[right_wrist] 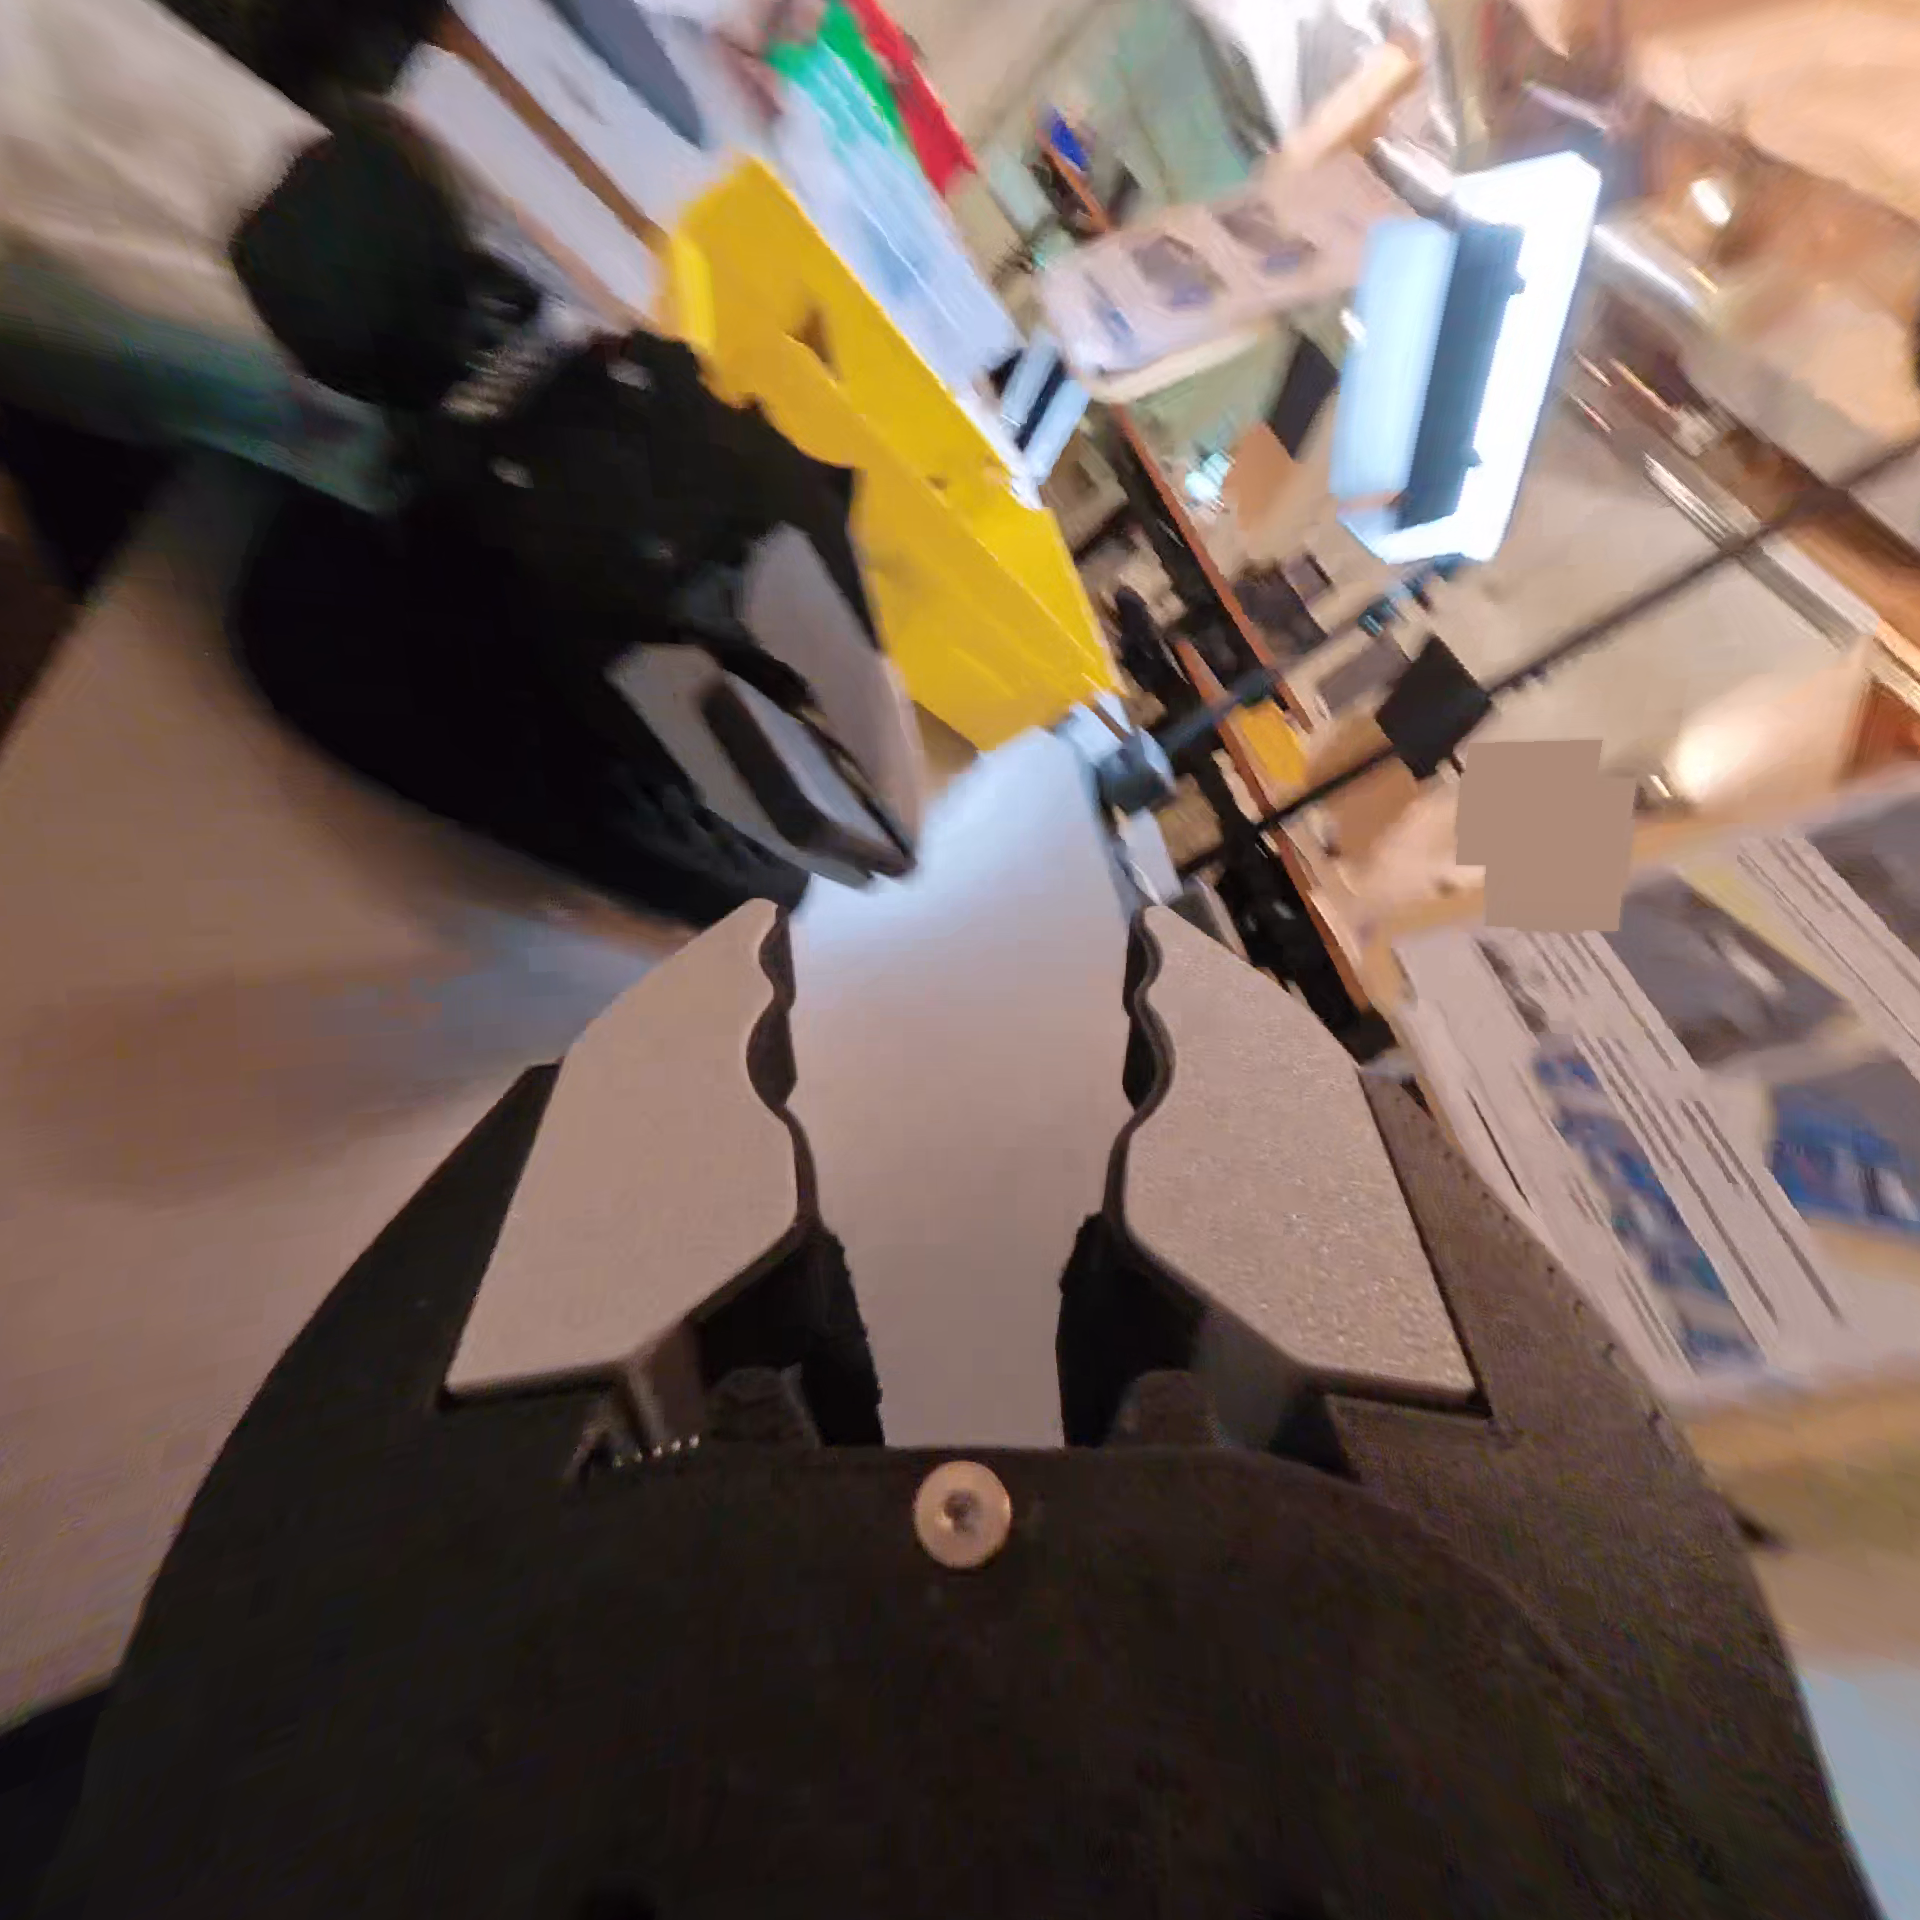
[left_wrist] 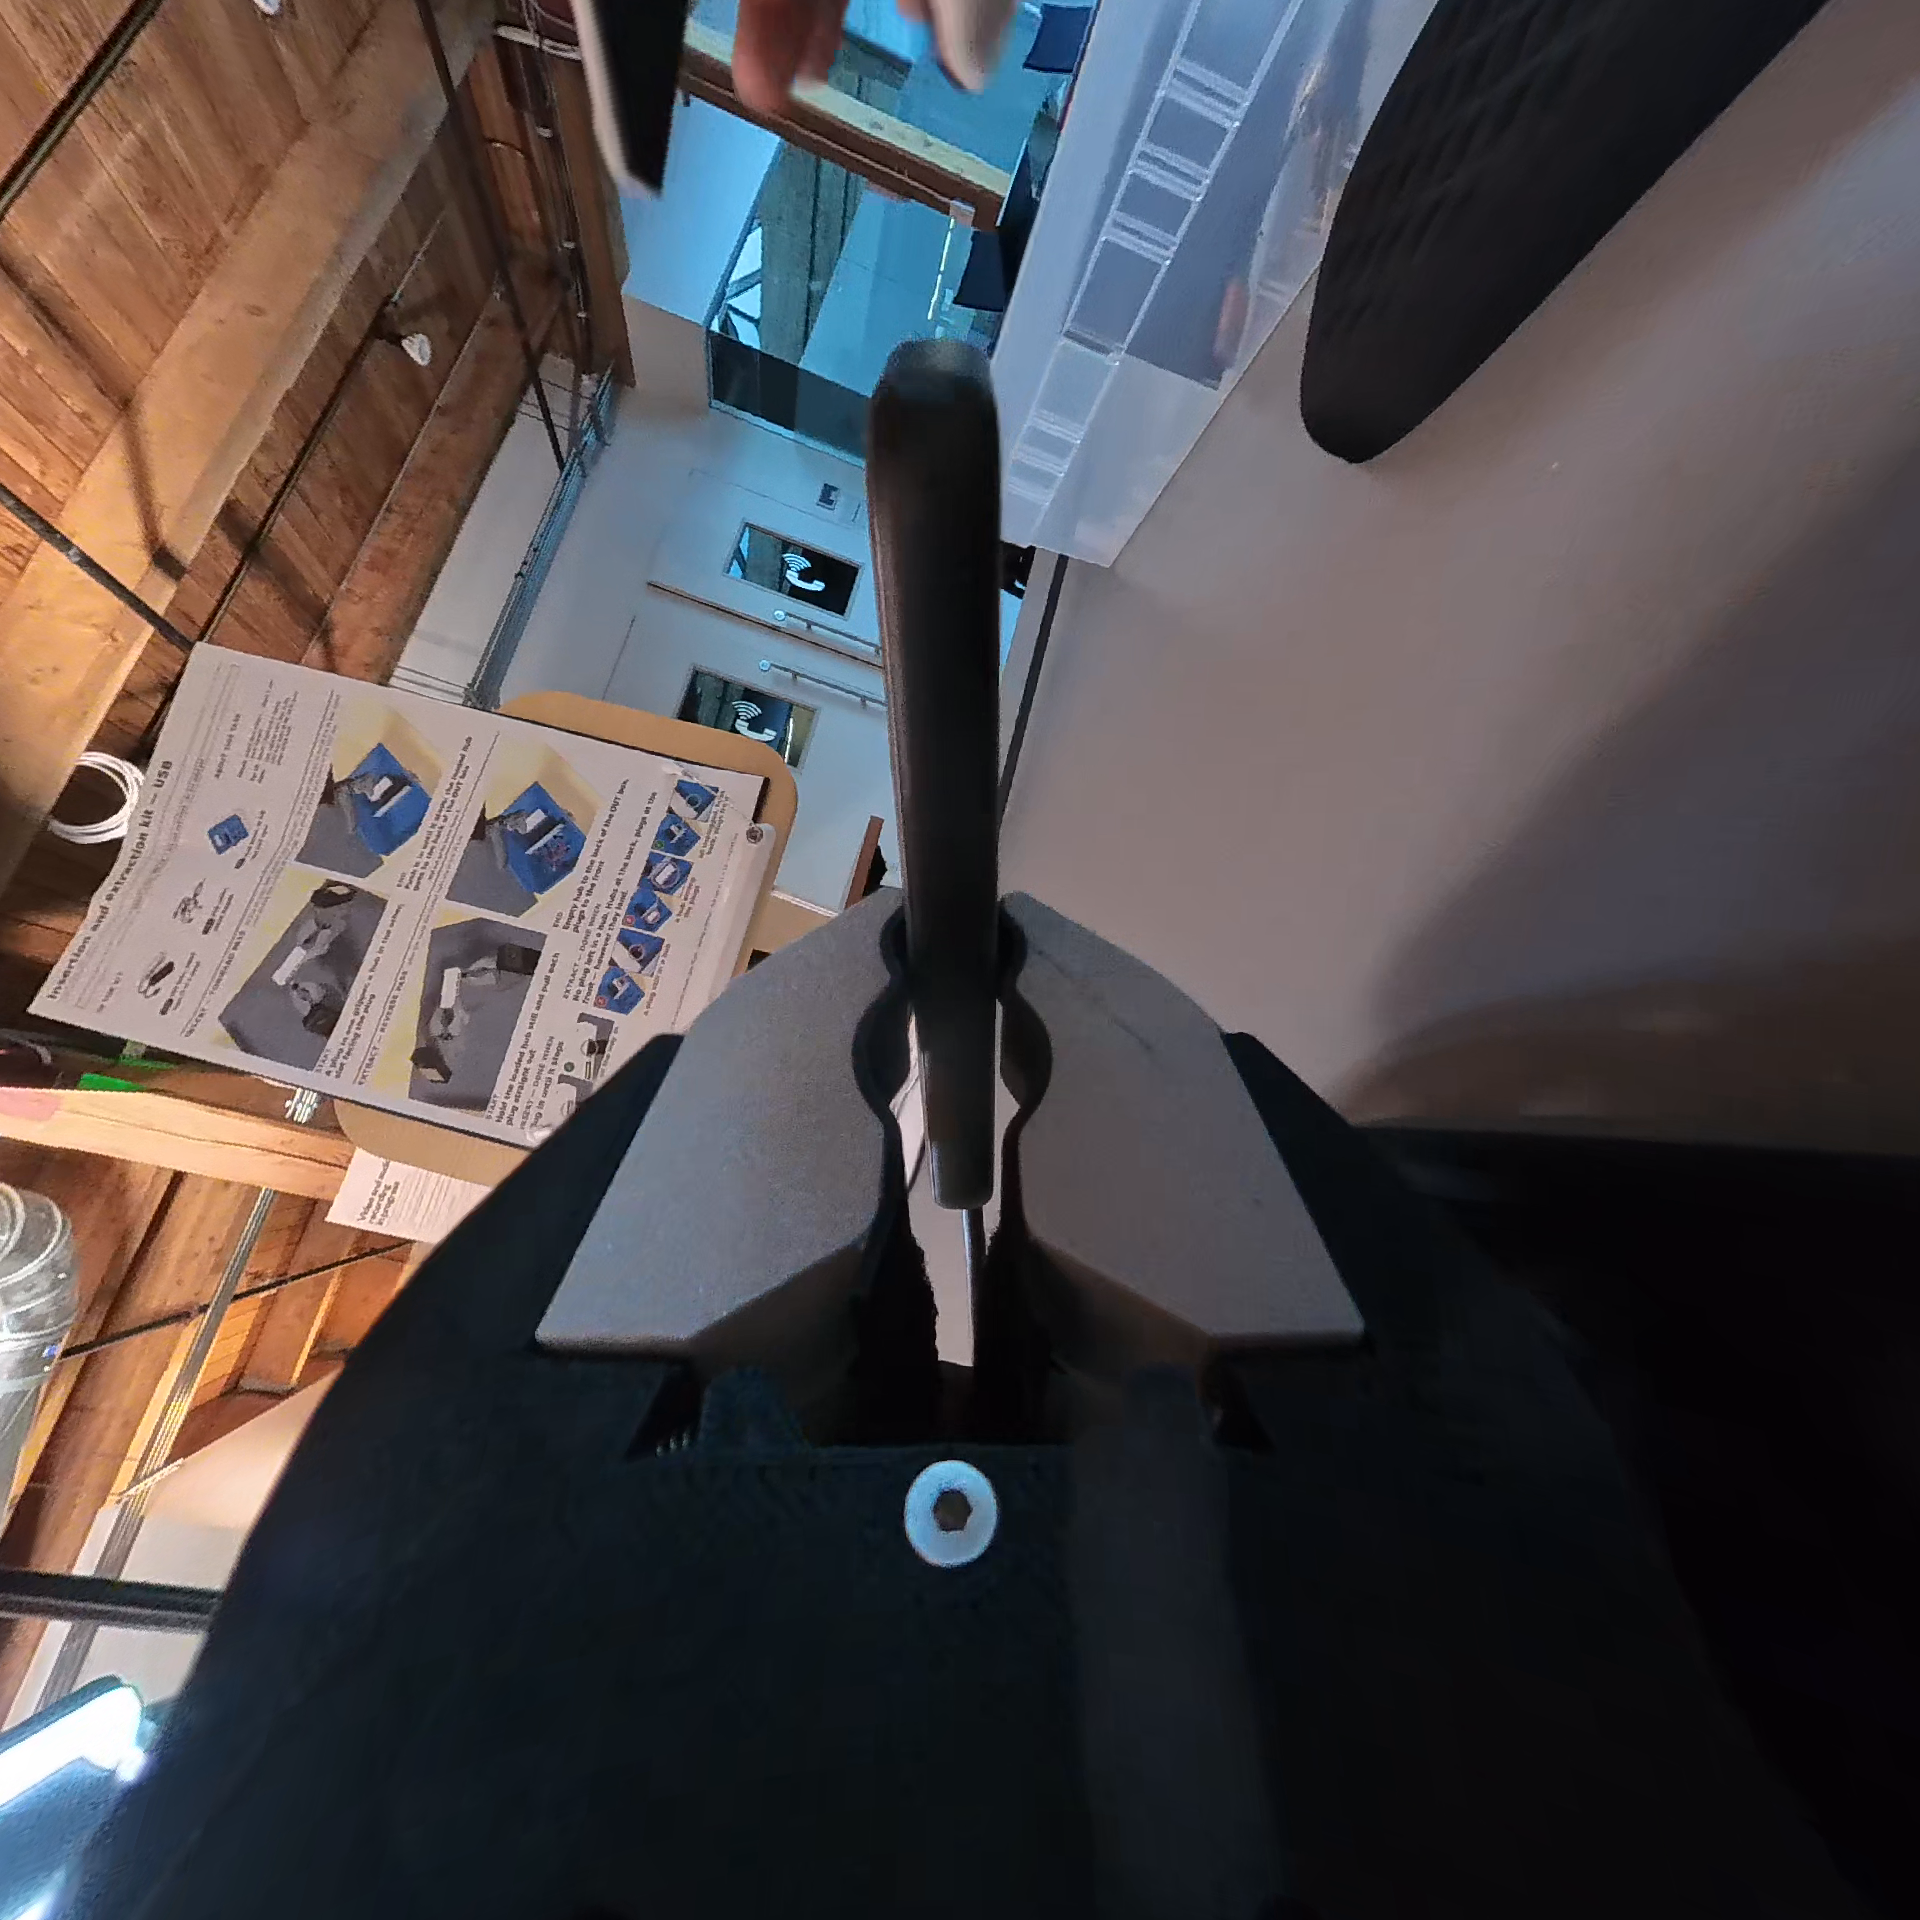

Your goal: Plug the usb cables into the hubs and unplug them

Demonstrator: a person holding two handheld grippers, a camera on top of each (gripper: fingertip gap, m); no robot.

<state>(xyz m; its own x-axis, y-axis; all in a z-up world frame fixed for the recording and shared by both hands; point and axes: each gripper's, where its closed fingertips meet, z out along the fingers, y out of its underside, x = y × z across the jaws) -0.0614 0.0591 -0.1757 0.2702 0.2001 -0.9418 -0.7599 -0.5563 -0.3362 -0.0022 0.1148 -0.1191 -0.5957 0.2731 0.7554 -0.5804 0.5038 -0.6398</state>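
My left gripper [left_wrist: 951, 914] is shut on a slim dark USB hub [left_wrist: 935, 675], seen edge-on, which sticks out forward well past the fingertips. A thin lead [left_wrist: 971, 1278] runs back from its near end between the jaws. My right gripper [right_wrist: 961, 914] is open and empty above the pale table [right_wrist: 914, 1143]. The right wrist view is blurred by motion; in it the left gripper [right_wrist: 821, 748] shows up and to the left of mine, holding the dark hub [right_wrist: 790, 779]. No USB cable plug is visible in either view.
A clear plastic bin [left_wrist: 1122, 312] and a black round pad [left_wrist: 1538, 208] lie on the pale table [left_wrist: 1455, 779]. An instruction poster [left_wrist: 416, 883] stands to the left. A person's hand [left_wrist: 790, 52] is at the top. A yellow bin [right_wrist: 914, 468] and printed sheets [right_wrist: 1662, 1091] flank my right gripper. The gap from one gripper's tips to the other's is roughly 10 cm.
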